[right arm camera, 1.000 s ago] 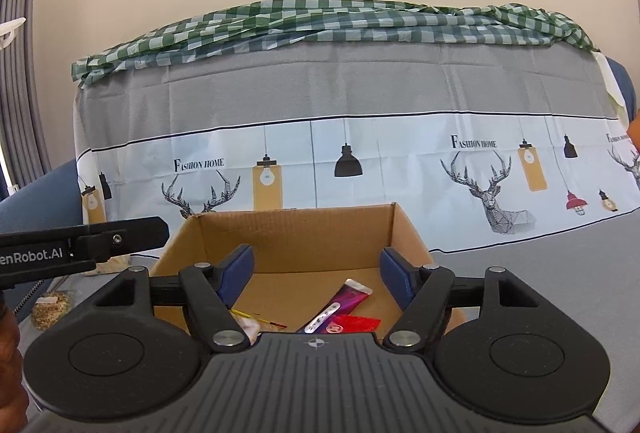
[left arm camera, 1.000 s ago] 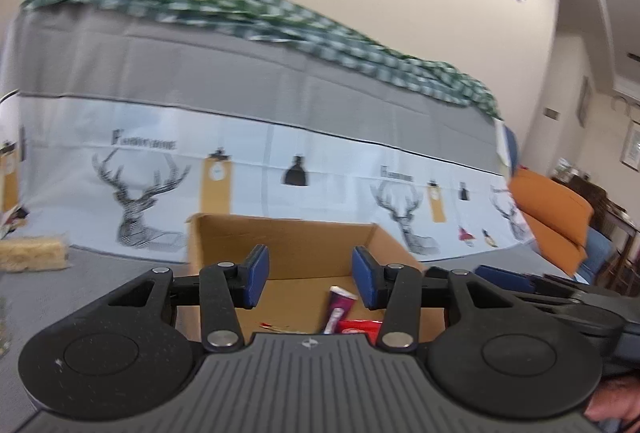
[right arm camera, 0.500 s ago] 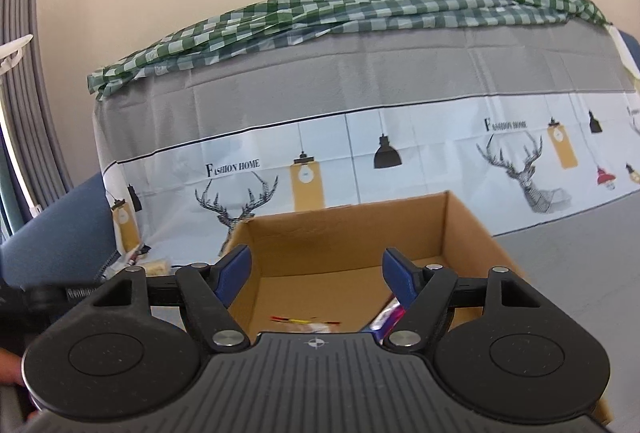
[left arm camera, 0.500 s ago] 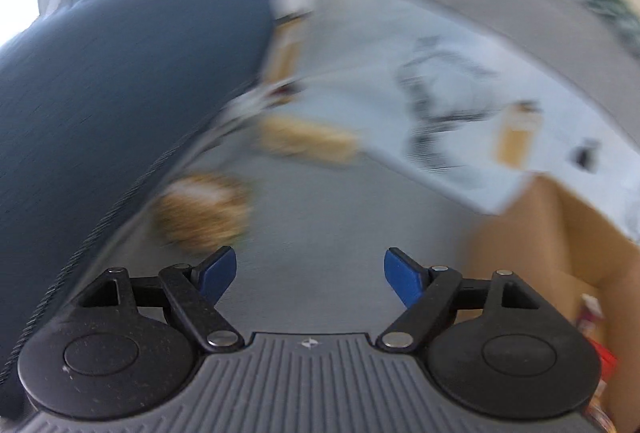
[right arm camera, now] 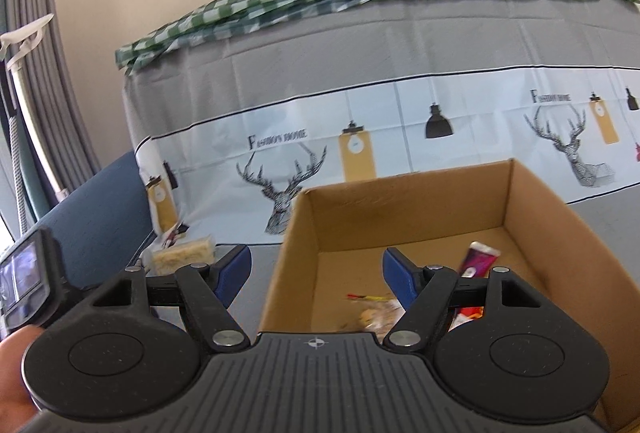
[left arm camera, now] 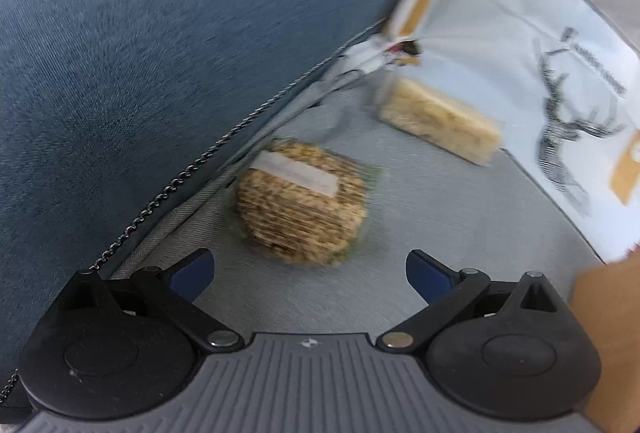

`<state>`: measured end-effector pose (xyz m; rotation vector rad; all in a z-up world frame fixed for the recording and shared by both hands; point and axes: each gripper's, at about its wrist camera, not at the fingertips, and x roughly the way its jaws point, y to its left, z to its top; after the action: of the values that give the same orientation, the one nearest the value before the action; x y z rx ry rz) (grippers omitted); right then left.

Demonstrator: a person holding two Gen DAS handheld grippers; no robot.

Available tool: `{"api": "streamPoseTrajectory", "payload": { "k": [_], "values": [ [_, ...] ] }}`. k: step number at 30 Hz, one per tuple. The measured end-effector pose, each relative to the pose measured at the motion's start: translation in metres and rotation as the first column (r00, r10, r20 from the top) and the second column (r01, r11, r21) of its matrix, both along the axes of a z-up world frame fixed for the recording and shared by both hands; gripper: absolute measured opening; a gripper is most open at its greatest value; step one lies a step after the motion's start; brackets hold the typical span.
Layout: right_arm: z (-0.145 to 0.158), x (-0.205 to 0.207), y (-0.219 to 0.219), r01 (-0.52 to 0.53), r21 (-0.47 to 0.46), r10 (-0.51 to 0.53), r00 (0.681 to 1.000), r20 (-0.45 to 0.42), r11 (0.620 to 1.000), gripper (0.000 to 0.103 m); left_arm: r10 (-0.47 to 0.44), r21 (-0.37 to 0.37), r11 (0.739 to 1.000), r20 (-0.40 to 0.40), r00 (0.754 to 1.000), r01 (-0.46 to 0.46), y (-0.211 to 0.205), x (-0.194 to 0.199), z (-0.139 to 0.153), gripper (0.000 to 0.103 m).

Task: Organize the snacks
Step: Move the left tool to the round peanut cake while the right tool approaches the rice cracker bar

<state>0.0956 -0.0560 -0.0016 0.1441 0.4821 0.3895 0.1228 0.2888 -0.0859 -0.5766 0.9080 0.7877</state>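
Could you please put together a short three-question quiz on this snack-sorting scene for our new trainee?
1. True or false: the left gripper is clamped on the round grain snack.
2. Which lies nearer the left gripper: A) the round grain snack, or B) the pale rectangular snack bar?
3. Fill in: the pink wrapped stick lies inside the ____.

Key
1. False: its jaws have just been opening and stand wide, with nothing between them; the snack lies just beyond them.
2. A.
3. Cardboard box, seen past the open right gripper.
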Motion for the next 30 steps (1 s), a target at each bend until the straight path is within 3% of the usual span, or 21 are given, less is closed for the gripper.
{"api": "streamPoseTrajectory", "payload": {
  "k": [4, 9, 13, 21, 25, 30],
  "values": [
    [-0.003, -0.001, 0.01, -0.03, -0.03, 0.03, 1.0, 0.0, 0.999, 0.075, 0.047, -0.017, 0.999, -0.02, 0.999, -0.047, 0.011, 0.007, -0.005, 0.102],
    [-0.008, 0.001, 0.019, -0.067, -0.044, 0.066, 0.998, -0.017, 0.997, 0.077, 0.041, -0.01, 0.999, -0.016, 0.999, -0.041, 0.013, 0.016, -0.006, 0.102],
    [-0.009, 0.002, 0.026, -0.099, -0.069, 0.099, 0.995, -0.003, 0.993, 0.079, 0.09, -0.016, 0.996, -0.019, 0.996, -0.09, 0.018, 0.016, -0.008, 0.097],
    [-0.005, 0.008, 0.03, -0.134, -0.091, 0.135, 0.991, 0.008, 0.987, 0.081, 0.102, -0.015, 0.995, -0.005, 0.995, -0.102, 0.02, 0.017, -0.005, 0.087],
    [0.01, 0.023, 0.036, -0.176, -0.122, 0.176, 0.984, -0.01, 0.977, 0.081, 0.143, -0.072, 0.987, 0.023, 0.989, -0.141, 0.023, 0.007, 0.001, 0.086],
    [0.05, 0.077, 0.076, -0.302, -0.183, 0.299, 0.953, -0.045, 0.936, 0.081, 0.17, -0.112, 0.98, 0.032, 0.985, -0.165, 0.024, -0.003, 0.004, 0.085]
  ]
}}
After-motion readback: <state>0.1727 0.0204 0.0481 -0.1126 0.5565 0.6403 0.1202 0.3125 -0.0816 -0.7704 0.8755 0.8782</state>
